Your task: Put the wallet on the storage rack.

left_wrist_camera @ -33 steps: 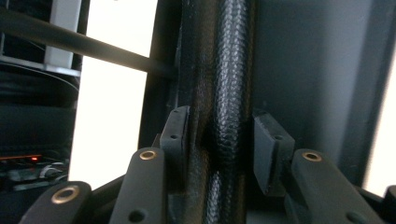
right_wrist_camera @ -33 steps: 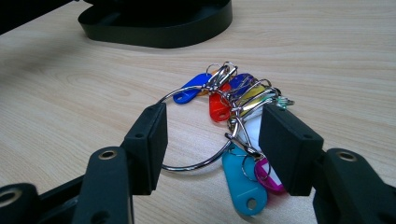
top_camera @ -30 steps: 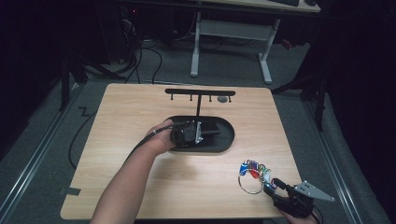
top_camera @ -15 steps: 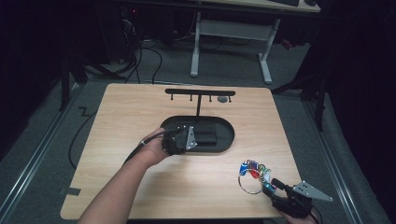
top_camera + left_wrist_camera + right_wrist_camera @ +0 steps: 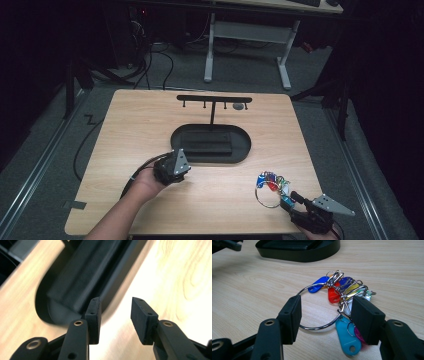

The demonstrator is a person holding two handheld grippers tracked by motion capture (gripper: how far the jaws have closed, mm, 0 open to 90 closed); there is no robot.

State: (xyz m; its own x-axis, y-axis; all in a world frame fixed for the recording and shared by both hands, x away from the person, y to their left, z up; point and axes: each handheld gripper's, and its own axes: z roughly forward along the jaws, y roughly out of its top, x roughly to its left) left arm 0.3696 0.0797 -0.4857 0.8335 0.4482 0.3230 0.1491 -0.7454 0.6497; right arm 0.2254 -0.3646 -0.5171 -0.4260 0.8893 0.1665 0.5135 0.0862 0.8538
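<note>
The left gripper (image 5: 172, 169), jaws parted and empty, is being drawn back off the black stand base (image 5: 210, 143). The right gripper (image 5: 325, 312), open, is being held around the key ring (image 5: 270, 187) at the near right.

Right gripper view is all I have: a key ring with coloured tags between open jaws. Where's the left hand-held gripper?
Observer: The left hand-held gripper is at the near left edge of the black oval base, over the table.
Operator: Open or shut?
Observer: Open; the left gripper view shows a clear gap between its jaws, nothing held.
Operator: Anything above that base?
Observer: A thin post rises from it to a black crossbar with small pegs hanging beneath.
</note>
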